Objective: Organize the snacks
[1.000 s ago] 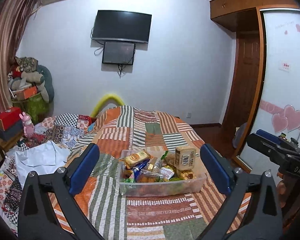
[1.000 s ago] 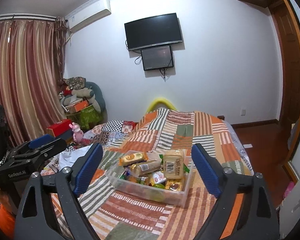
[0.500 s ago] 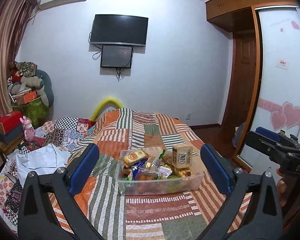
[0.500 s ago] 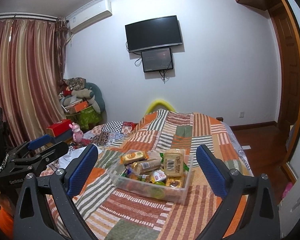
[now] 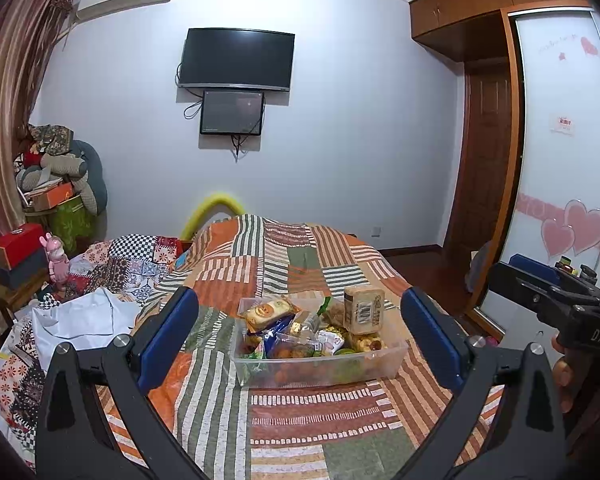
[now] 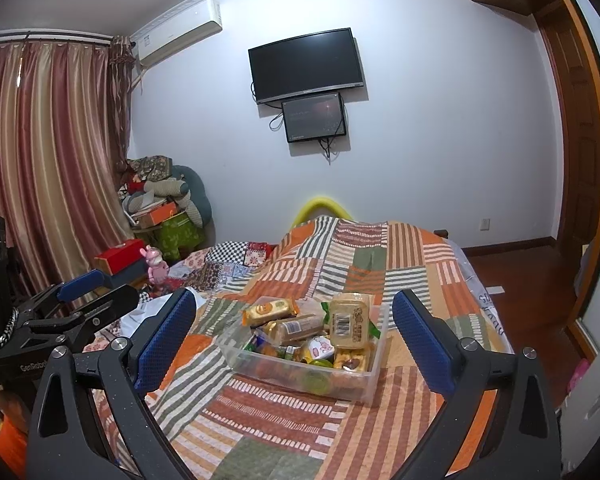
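A clear plastic bin (image 5: 320, 372) (image 6: 300, 378) full of packaged snacks sits on the patchwork quilt (image 5: 300, 412) of a bed. Among the snacks, a tan packet with a barcode (image 5: 364, 310) (image 6: 350, 322) stands upright and an orange-wrapped cake (image 5: 266, 312) (image 6: 270, 312) lies on top. My left gripper (image 5: 299, 298) hangs open in front of the bin, well short of it, with nothing between its pads. My right gripper (image 6: 294, 300) is also wide open and holds nothing, a little to the right. Each gripper shows in the other's view: the right gripper (image 5: 540, 280) and the left gripper (image 6: 88, 292).
A white cloth (image 5: 84, 316) and patterned bedding lie left of the bin. Further left stand a pink toy rabbit (image 6: 154, 264), a red box (image 6: 120, 258) and a heap of cushions and boxes (image 6: 164, 200). A wardrobe's sliding door (image 5: 560, 160) and wooden floor (image 6: 520, 280) lie right.
The right gripper's jaws have spread slightly wider. The left wrist view has shifted a little; the bin and snacks lie as before.
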